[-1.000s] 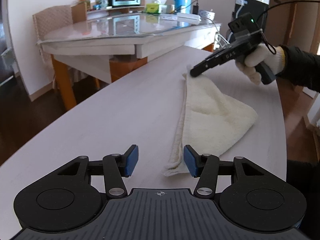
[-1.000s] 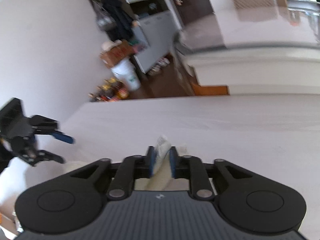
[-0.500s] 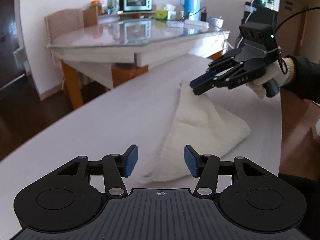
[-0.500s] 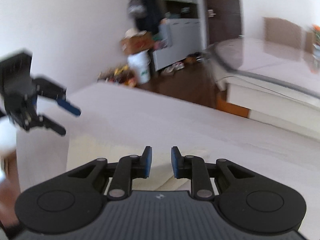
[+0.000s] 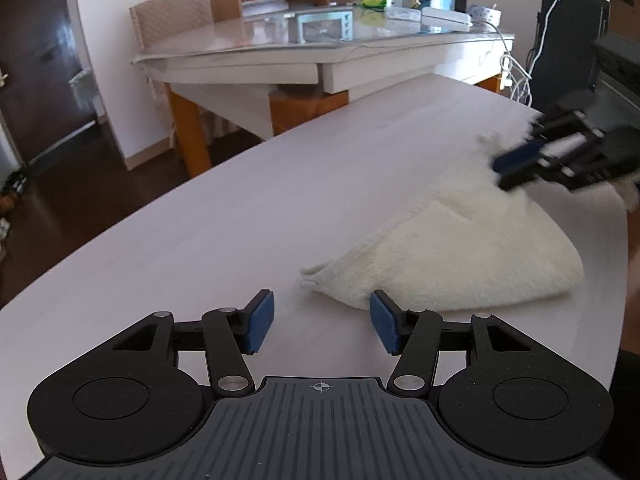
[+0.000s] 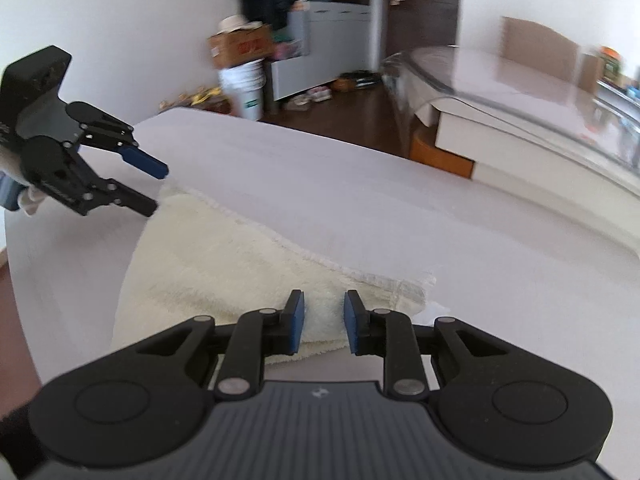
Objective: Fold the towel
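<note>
Towel (image 5: pixel 460 256) now released onto pale tabletop (image 5: pixel 240 216), both grippers' jaws apart.

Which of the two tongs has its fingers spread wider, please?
The left tongs: their blue pads stand far apart over bare table beside the towel. The right tongs show a narrower gap.

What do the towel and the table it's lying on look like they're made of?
Towel: looks like cotton terry, cream and matte, judging by the fuzzy looped pile and flat woven hem band. Table: pale whitish wood-look surface, probably laminate or painted wood, with faint grain streaks and a soft, low sheen.
</note>
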`<state>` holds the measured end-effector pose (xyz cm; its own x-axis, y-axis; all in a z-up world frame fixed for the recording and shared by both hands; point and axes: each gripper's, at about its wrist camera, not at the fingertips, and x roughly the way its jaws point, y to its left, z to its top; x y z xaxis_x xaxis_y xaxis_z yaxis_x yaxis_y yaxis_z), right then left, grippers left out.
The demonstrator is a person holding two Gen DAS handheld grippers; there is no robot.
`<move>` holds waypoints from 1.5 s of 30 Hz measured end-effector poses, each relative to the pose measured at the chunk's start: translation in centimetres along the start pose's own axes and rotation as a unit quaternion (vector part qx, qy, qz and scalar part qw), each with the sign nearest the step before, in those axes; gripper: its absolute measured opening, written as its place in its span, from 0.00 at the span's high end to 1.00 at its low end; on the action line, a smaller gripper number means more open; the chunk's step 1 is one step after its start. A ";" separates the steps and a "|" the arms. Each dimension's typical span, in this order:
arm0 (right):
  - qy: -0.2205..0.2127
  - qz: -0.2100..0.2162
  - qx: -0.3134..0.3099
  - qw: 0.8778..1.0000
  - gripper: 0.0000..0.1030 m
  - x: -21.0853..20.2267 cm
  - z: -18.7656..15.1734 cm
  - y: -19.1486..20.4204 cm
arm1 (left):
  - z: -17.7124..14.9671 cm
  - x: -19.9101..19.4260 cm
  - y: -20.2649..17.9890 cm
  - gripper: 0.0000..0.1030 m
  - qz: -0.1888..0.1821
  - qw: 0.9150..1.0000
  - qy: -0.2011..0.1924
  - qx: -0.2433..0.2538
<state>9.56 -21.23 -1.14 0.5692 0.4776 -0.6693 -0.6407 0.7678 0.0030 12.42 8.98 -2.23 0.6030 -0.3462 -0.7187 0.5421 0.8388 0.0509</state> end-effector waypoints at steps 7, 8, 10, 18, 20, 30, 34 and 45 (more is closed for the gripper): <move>-0.056 0.005 0.021 0.998 0.75 -2.5 -0.4 1.3 | 0.5 -1.1 -1.4 0.39 0.036 0.998 -0.035 -0.034; -0.061 0.023 0.016 0.998 0.75 -2.6 -0.3 1.9 | 0.6 -1.1 -1.6 0.38 0.040 0.998 -0.039 -0.038; -0.063 0.050 0.001 0.997 0.76 -2.5 -0.3 3.0 | 0.8 -0.7 -2.0 0.38 0.042 0.998 -0.039 -0.040; -0.016 0.052 -0.075 0.996 0.75 -1.9 -1.9 5.9 | 1.1 1.8 -2.2 0.32 0.063 0.997 -0.016 -0.049; -0.008 0.056 -0.083 0.995 0.75 -2.1 -1.8 5.9 | 1.2 2.0 -2.2 0.30 0.067 0.997 -0.014 -0.046; -0.049 0.027 -0.006 0.998 0.75 -2.3 -1.3 2.7 | 1.2 1.2 -2.9 0.33 0.080 0.995 -0.022 -0.051; -0.035 0.015 0.015 0.999 0.75 -0.6 -1.6 0.8 | 0.8 1.3 -3.0 0.31 0.108 0.992 -0.014 -0.069; -0.050 -0.030 0.023 0.998 0.59 -4.8 -3.3 0.6 | -0.2 -2.0 -5.2 0.26 0.126 0.985 -0.029 -0.113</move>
<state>4.76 -24.49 -0.42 0.6557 0.4688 -0.5919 -0.5813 0.8137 0.0004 8.27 5.38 -1.14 0.7379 -0.1339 -0.6615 0.2312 0.9710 0.0613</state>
